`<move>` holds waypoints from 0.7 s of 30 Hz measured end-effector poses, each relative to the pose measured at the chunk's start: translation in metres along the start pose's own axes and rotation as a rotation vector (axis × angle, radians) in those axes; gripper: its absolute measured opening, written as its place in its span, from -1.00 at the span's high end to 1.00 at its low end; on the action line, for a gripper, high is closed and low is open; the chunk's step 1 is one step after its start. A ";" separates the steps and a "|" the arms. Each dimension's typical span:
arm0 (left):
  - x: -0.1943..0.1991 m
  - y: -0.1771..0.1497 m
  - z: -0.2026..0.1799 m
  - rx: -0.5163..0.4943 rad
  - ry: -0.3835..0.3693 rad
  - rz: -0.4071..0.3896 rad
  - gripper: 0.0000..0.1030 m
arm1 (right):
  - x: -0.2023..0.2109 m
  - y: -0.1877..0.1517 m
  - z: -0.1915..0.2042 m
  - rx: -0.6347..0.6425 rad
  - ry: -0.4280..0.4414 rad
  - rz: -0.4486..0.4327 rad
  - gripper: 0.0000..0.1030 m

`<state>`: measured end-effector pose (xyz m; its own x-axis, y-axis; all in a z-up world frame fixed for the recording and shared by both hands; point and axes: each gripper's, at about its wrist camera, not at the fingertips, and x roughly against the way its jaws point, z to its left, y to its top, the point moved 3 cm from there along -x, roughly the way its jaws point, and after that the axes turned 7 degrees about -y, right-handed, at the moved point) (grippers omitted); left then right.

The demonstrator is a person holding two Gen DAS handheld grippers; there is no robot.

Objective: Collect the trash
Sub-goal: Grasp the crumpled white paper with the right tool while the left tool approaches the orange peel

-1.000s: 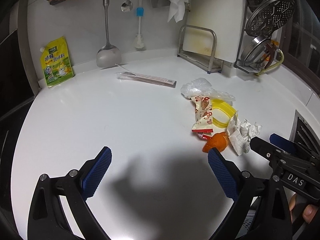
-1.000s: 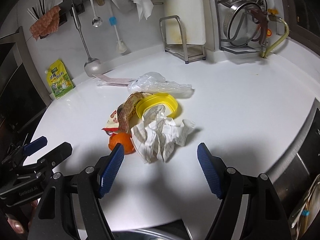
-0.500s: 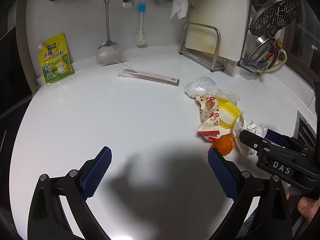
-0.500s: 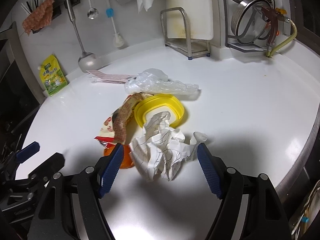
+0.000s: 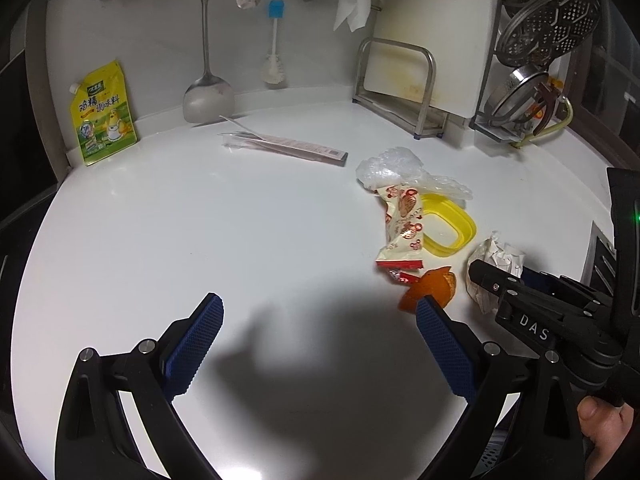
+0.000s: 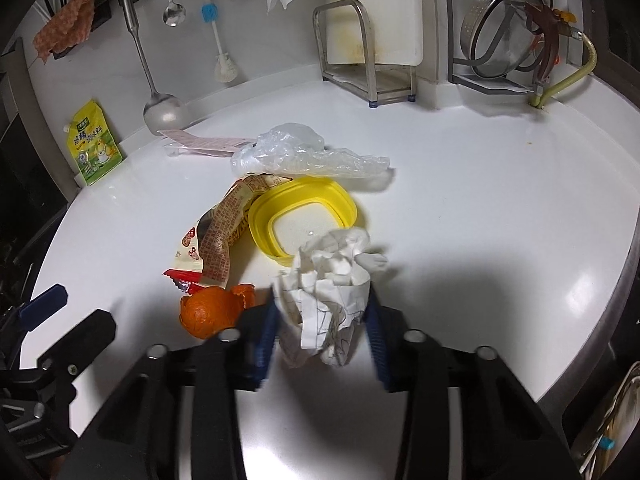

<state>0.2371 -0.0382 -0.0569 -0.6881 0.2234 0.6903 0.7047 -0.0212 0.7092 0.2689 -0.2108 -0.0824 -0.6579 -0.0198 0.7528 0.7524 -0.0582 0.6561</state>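
Note:
A pile of trash lies on the white counter point(image 5: 200, 240): a crumpled white paper point(image 6: 332, 280), an orange peel point(image 6: 208, 312), a snack wrapper point(image 6: 216, 248), a yellow plastic rim point(image 6: 312, 200) and a clear plastic bag point(image 6: 304, 156). My right gripper point(image 6: 322, 336) is closed around the crumpled paper, its blue pads pressed on both sides. In the left wrist view the paper point(image 5: 496, 264) sits behind the right gripper's finger. My left gripper point(image 5: 316, 344) is open and empty, left of the orange peel point(image 5: 430, 288).
A long flat packet point(image 5: 288, 146) and a yellow seasoning pouch point(image 5: 102, 118) lie at the back left. A ladle point(image 5: 206, 92), a brush, a cutting-board rack point(image 5: 400, 88) and a dish rack point(image 6: 504, 40) line the back wall. The counter edge curves at right.
My right gripper has moved forward onto the crumpled paper and closed its fingers on it. The left gripper has stayed open and nearly still.

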 end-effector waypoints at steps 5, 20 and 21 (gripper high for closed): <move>-0.007 -0.001 -0.015 -0.018 -0.004 0.010 -0.85 | 0.013 -0.006 -0.018 -0.030 -0.018 -0.018 0.43; -0.059 -0.002 -0.049 0.041 -0.006 0.137 -0.83 | 0.054 -0.034 -0.088 -0.187 -0.002 -0.081 0.43; -0.060 -0.002 -0.050 0.042 0.006 0.133 -0.81 | 0.053 -0.035 -0.088 -0.187 0.001 -0.080 0.43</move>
<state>0.2686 -0.1002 -0.0925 -0.5890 0.2156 0.7788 0.7963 -0.0099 0.6049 0.2049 -0.2978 -0.0697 -0.7158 -0.0089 0.6982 0.6787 -0.2442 0.6926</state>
